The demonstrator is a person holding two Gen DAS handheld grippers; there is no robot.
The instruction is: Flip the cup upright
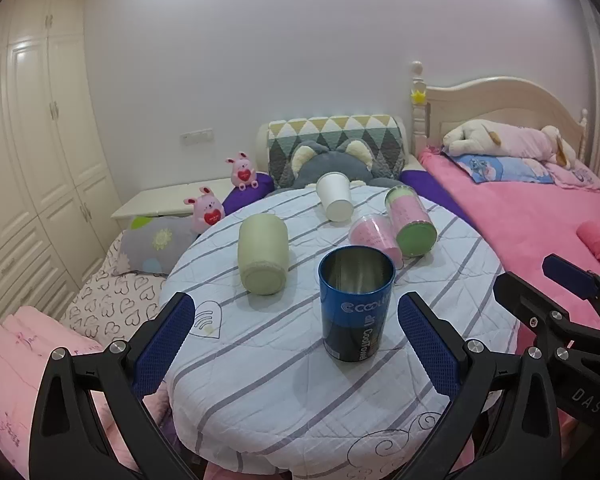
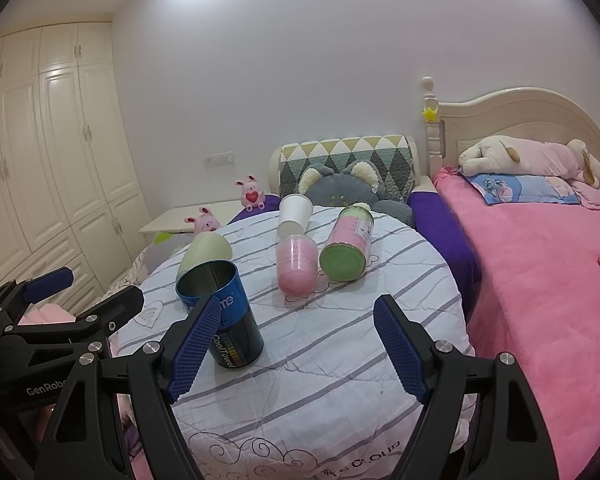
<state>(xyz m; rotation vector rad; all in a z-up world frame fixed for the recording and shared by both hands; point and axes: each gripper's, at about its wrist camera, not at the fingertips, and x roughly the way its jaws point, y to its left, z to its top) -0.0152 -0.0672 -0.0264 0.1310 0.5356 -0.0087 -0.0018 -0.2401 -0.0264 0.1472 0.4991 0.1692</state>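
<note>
Tools foremost: left tool (image 1: 296, 340) at lower centre of left wrist view, spread wide, gripping nothing; right tool (image 2: 296, 344) at lower centre of right wrist view, likewise wide and empty. Blue metal cup (image 1: 356, 304) next, upright at frame centre on striped tabletop (image 1: 260, 380), mouth up, just beyond left tool's blue pads (image 1: 428, 344), untouched. Farther back, four cups on their sides: pale green cup (image 1: 263, 258) at centre left, pink cup (image 1: 374, 236) and green-based pink cup (image 1: 410, 220) at centre right, touching or nearly so, white paper cup (image 1: 334, 196) toward far edge. Beyond tabletop, plush toys, patterned cushion and pink bed (image 1: 540, 220) at right.

Judged remaining: four cups to right. Risks: round bodies rolling on soft cloth when nudged by one pad; pink cup shifting its neighbour when lifted; paper cup crushing under firm closure; upright blue cup toppling if swept by reach toward rear cups.
</note>
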